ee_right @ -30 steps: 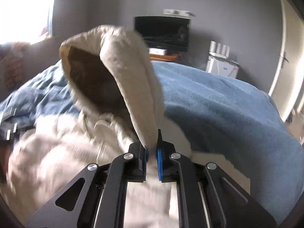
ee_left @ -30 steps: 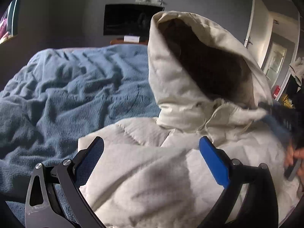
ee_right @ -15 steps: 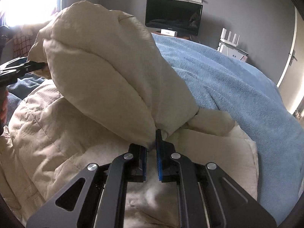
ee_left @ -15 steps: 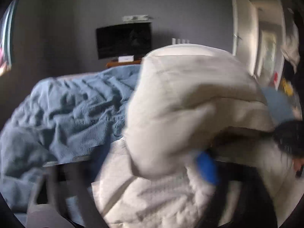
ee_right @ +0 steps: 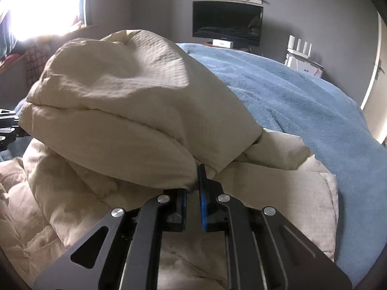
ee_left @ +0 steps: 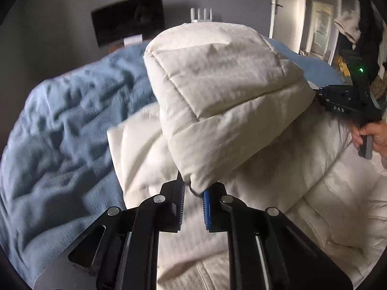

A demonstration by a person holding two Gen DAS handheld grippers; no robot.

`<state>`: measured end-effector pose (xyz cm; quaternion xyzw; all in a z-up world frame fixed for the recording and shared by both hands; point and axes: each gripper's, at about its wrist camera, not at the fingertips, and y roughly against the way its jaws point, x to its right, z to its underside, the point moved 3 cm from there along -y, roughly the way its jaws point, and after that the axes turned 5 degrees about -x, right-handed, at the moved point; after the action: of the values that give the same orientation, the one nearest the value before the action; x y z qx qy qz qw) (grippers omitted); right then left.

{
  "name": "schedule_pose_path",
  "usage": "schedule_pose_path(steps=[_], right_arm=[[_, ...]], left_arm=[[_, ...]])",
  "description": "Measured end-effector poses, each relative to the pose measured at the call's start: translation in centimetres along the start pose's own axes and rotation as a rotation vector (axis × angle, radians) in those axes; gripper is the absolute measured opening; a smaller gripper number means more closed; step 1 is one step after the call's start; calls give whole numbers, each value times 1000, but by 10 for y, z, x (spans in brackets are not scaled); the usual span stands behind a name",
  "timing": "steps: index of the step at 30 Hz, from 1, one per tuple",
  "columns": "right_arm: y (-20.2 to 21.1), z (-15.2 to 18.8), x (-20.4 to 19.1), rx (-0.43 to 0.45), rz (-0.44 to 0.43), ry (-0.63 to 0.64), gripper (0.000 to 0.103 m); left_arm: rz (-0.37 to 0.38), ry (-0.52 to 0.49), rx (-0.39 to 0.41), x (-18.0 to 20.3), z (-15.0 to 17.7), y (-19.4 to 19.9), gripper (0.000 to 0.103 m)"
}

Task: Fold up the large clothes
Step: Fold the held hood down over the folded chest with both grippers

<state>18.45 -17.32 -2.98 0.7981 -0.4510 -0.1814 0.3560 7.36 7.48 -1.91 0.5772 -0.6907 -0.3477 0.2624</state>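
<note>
Jacket, cream and quilted, is spread on a bed covered by a blue blanket. Its padded hood is raised above the body of the garment and stretched between both grippers. In the left wrist view, the left gripper is pinched on the hood's lower corner at 6 o'clock; the right gripper is seen at 3 o'clock, a hand on its handle. In the right wrist view, the right gripper is clamped on the hood's opposite edge, fabric caught between the blue pads. A dark screen is seen at 12 o'clock; the white object beside it is possibly a router.
</note>
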Motion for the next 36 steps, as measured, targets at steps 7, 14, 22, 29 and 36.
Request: schedule_pose_path(steps=[7,14,22,29,36], right_arm=[[-1,0,6,-1,-23,-4,7],[-5,-1,5,-9,-40,21,11],[0,2,4,-42,-101,38,18],[16,-1,10,-39,-332,52,68],[22,-25,16,66,-300,-95,68]], left_arm=[[28,-28,134,18,-3,34,66],[52,-43,183,45,-50,43,72],[76,4,104,56,-108,-7,73],[56,94,-1,21,-72,-43,74],[79,102,-30,12,-53,-62,74]])
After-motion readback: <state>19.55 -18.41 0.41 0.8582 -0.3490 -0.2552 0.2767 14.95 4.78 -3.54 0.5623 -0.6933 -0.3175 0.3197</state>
